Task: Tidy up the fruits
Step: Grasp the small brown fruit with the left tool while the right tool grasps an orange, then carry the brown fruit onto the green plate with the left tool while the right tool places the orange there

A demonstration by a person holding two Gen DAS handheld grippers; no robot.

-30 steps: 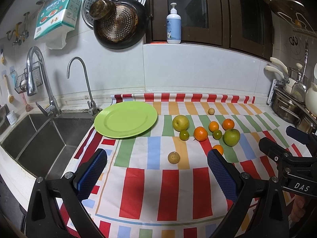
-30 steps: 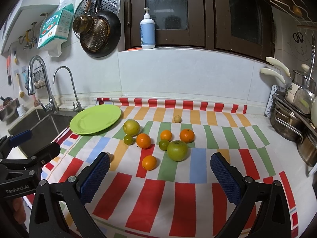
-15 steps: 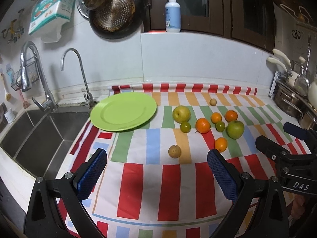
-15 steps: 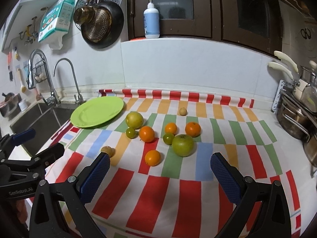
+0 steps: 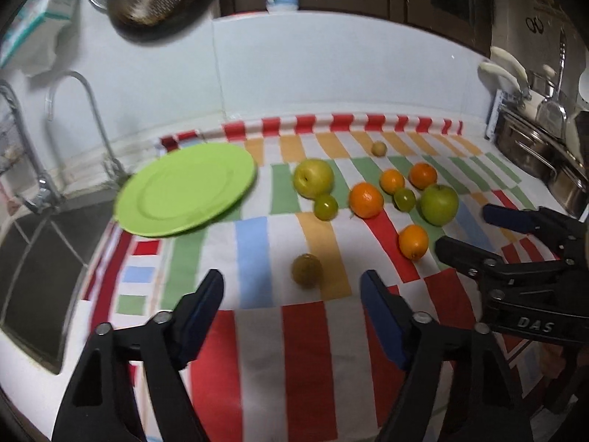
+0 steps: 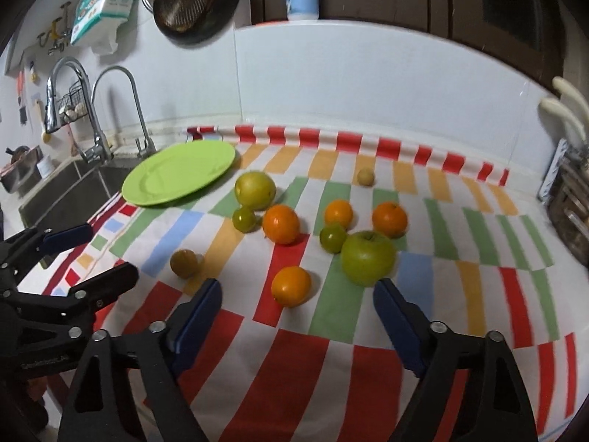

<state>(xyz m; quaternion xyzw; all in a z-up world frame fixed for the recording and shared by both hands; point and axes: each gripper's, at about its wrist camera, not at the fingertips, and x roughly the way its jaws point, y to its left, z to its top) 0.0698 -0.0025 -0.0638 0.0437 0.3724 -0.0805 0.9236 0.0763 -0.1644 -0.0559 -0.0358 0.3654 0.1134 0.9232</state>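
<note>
Left gripper (image 5: 291,291): jaws apart, nothing between them, just been narrowing from wide. Right gripper (image 6: 296,300): same, jaws apart and empty, just been closing in partway. Both hover low over the striped cloth (image 5: 305,361), side by side.

Brown fruit (image 5: 306,270) sits alone just ahead of the left jaws, roughly centred in the gap, not touched. Near orange (image 6: 291,286) lies just ahead of the right jaws, slightly left of centre; green apple (image 6: 367,258) just beyond, near the right finger.

The other fruits cluster farther back on the cloth. Green plate (image 5: 186,189) back left by the sink (image 5: 33,258), holding nothing.

Handling, by guess: fruits are round, light, firm, smooth-skinned, likely to roll. Grip across the widest middle, gentle squeeze; brown one looks softer, may bruise.
</note>
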